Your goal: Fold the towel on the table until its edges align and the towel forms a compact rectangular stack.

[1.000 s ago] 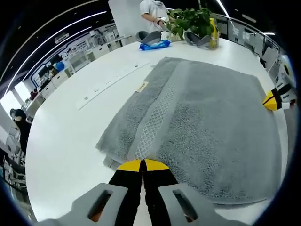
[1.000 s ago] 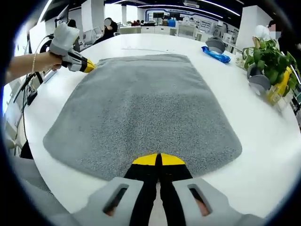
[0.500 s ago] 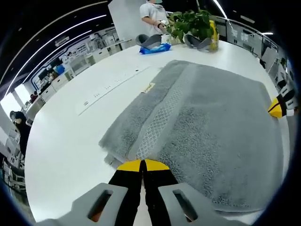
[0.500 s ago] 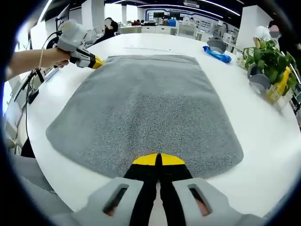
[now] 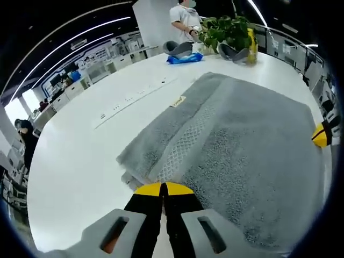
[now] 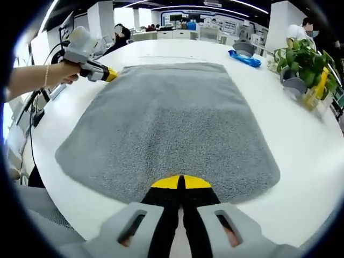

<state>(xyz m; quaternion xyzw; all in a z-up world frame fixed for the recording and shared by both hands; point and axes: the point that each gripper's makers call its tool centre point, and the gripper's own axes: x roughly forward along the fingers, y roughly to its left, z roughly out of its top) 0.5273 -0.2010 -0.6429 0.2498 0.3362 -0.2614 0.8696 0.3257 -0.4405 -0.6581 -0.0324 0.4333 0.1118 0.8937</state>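
Left gripper view: compared with a second ago, the camera sits a little farther back along the grey towel [image 5: 236, 145]; more towel and its woven band run away from the lens. The left gripper [image 5: 162, 189] has its yellow-tipped jaws pressed together at the towel's near edge, where the layered hem lies just under the tips; whether they pinch cloth cannot be told. The towel lies flat on the white table [image 5: 80, 156], a small label [image 5: 178, 101] at its left edge. The right gripper's yellow tip [image 5: 321, 135] shows at the towel's right side. Beyond the towel stand a potted plant [image 5: 228, 29], a yellow bottle [image 5: 251, 38], a blue packet [image 5: 185, 57] and a person [image 5: 185, 19].

Right gripper view: little has changed, the towel [image 6: 166, 123] spreading ahead across the table [image 6: 301, 161]. The right gripper [image 6: 180, 183] is clenched at the near edge, grip uncertain. At the far left corner a hand [image 6: 64, 72] holds the left gripper [image 6: 110, 75]. The plant [image 6: 298, 56] and blue packet [image 6: 244, 58] sit to the right. An open-plan office surrounds the table.
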